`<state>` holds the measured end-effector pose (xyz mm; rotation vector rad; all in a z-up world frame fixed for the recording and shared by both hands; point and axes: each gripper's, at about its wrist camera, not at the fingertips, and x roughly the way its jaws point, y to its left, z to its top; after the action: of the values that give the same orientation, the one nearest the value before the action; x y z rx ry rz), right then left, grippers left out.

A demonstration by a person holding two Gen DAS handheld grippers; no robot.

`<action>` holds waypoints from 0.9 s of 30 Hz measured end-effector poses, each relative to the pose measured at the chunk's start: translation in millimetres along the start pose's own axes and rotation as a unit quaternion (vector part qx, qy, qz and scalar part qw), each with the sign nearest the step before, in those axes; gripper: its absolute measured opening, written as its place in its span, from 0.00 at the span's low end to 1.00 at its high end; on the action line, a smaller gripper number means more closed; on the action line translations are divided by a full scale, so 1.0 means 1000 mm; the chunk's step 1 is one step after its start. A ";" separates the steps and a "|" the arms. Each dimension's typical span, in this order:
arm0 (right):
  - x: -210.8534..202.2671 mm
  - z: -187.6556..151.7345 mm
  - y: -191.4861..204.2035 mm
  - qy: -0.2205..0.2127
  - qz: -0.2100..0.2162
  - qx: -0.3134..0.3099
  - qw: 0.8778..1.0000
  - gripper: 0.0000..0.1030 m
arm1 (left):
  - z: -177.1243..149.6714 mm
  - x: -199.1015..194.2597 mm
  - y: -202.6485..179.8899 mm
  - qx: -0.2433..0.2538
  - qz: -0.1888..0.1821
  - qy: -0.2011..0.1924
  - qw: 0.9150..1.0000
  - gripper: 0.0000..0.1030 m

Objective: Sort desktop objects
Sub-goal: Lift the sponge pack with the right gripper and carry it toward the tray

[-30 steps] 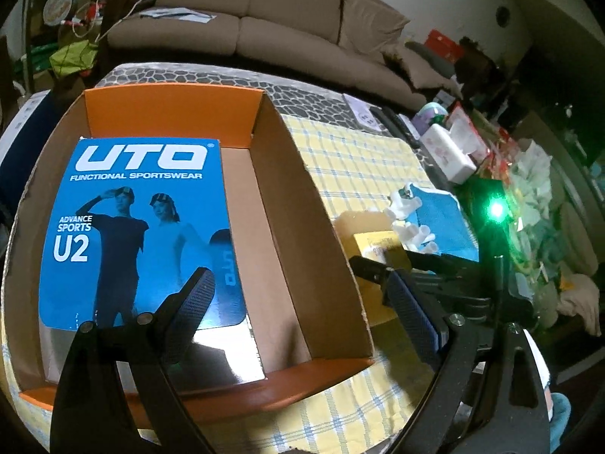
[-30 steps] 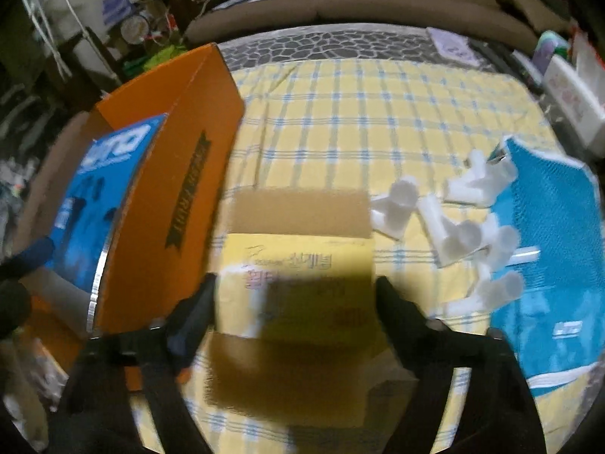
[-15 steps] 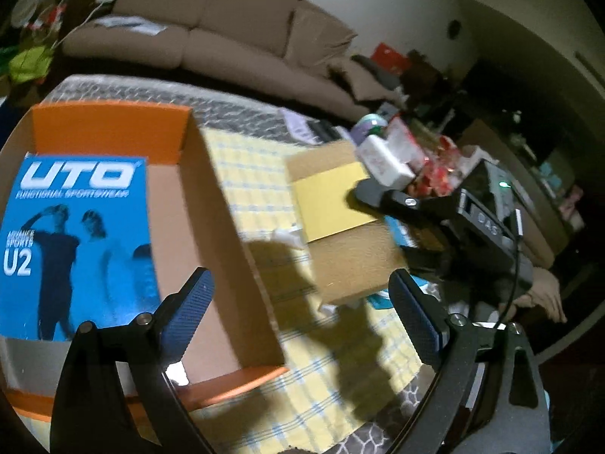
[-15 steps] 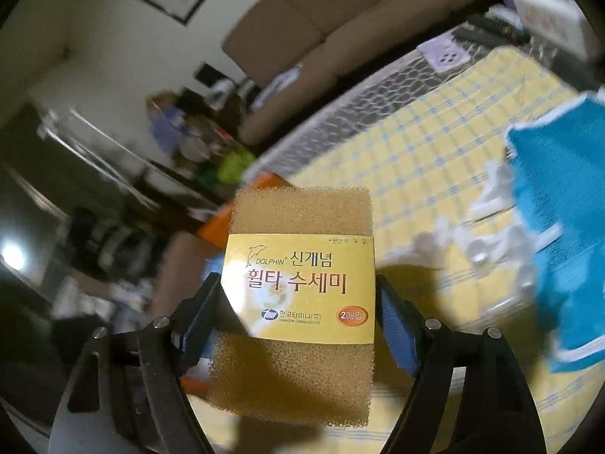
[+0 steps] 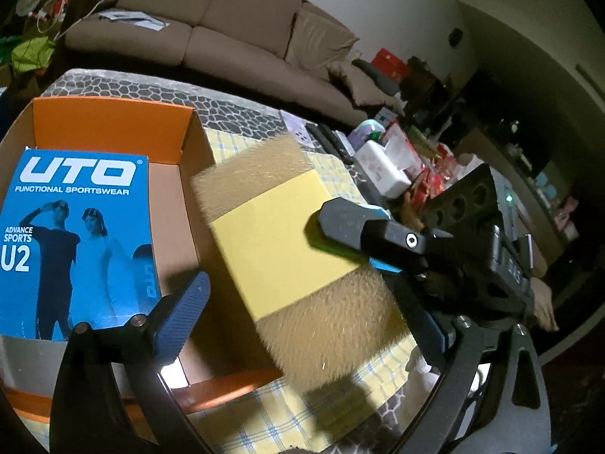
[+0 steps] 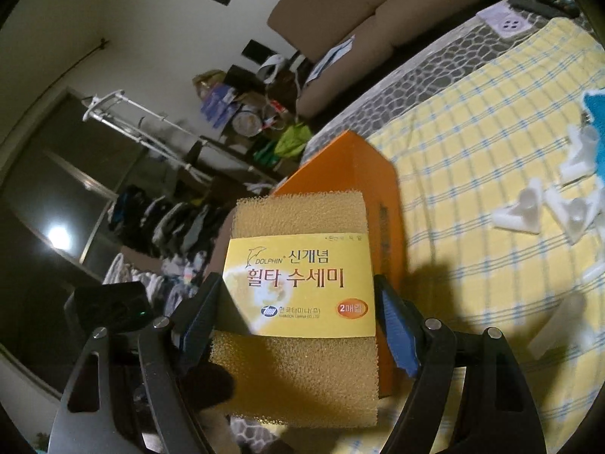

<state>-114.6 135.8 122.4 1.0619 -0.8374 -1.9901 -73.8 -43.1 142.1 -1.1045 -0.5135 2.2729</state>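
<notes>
- Sponge (image 6: 298, 302) with yellow label: clamped between the right gripper (image 6: 298, 314) fingers, held in the air above the orange box (image 6: 363, 174) edge.
- Left gripper (image 5: 302, 325): fingers spread, nothing grasped.
- White plastic pieces (image 6: 544, 212): on the checked cloth (image 6: 472, 121), 3 o'clock of the sponge.
</notes>
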 end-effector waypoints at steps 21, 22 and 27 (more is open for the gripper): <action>-0.002 0.010 0.006 -0.006 0.123 0.054 0.991 0.80 | 0.029 -0.043 0.086 -0.178 -0.235 -0.075 0.953 0.63; 0.002 0.011 0.010 -0.004 0.137 0.055 0.989 0.80 | 0.032 -0.043 0.088 -0.181 -0.250 -0.077 0.948 0.63; 0.019 0.027 0.030 0.001 0.180 0.054 0.982 0.80 | 0.039 -0.039 0.100 -0.191 -0.303 -0.073 0.931 0.63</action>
<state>-136.7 109.6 151.1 0.8973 -1.0652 -1.6553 -116.4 -149.0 132.7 -0.7909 -1.2127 1.7458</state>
